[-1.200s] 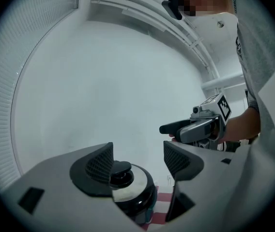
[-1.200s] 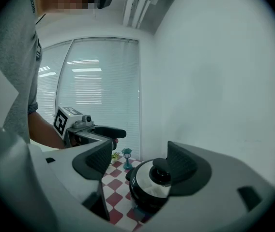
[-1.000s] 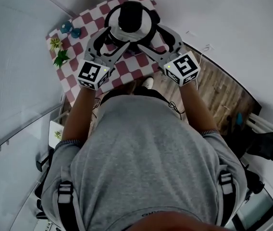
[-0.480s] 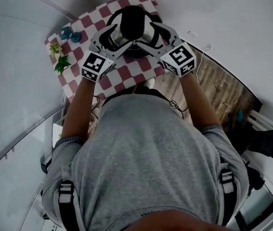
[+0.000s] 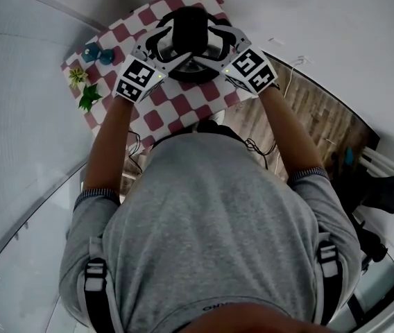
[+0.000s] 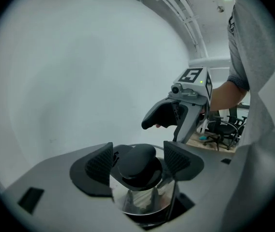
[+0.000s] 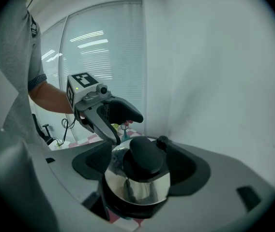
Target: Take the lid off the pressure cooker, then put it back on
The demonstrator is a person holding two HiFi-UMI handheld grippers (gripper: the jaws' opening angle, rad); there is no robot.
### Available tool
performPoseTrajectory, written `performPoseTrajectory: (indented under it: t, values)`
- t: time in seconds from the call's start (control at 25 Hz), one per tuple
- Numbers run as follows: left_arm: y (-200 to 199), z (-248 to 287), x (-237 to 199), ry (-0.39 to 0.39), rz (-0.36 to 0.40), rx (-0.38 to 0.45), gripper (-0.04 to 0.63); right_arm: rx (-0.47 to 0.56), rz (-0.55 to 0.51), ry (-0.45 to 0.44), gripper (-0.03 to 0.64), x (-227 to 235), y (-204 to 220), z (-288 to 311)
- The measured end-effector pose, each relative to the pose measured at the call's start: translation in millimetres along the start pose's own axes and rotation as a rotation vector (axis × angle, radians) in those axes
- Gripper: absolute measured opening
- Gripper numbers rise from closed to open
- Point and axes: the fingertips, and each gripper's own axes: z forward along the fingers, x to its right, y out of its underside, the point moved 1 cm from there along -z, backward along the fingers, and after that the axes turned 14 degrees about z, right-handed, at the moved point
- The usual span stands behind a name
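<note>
The pressure cooker stands on a red-and-white checked table, a shiny steel lid on top with a black knob. From the left, my left gripper is open, a jaw at each side of the knob and small gaps between. From the right, my right gripper is also open, its jaws flanking the same knob. A small black valve sits behind the knob. In the head view the left gripper and right gripper meet over the lid and hide most of it.
The checked table sits in a corner against white walls. Small plants and blue ornaments stand at its left edge. Wooden floor lies to the right, with office chairs beyond. Window blinds are on the left.
Both grippers have moved forward and down onto the cooker. The knob, earlier ahead of the jaws, now sits between both pairs. The jaws stay open.
</note>
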Motion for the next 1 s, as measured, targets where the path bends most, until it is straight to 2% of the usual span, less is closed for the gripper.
performPoseTrajectory:
  t: [0.16,0.44,0.68,0.76,0.92,1.0]
  values:
    - [10,10,4,0.134,0.062,-0.079,0.345,-0.110,-0.064,-0.022,0.366,4,4,9]
    - [27,24,7,0.302,0.262,-0.232,0.345,-0.314,-0.187,-0.078,0.367,10,13,26]
    - [40,36,16,0.474,0.352,-0.365,0.345,-0.481,-0.272,-0.108,0.367,12,21,42]
    - [44,40,17,0.506,0.378,-0.412,0.345,-0.536,-0.286,-0.111,0.367,13,26,46]
    - [54,46,14,0.518,0.443,-0.483,0.345,-0.615,-0.338,-0.085,0.359,18,32,54]
    - [62,48,14,0.528,0.452,-0.505,0.345,-0.642,-0.339,-0.091,0.351,18,35,58]
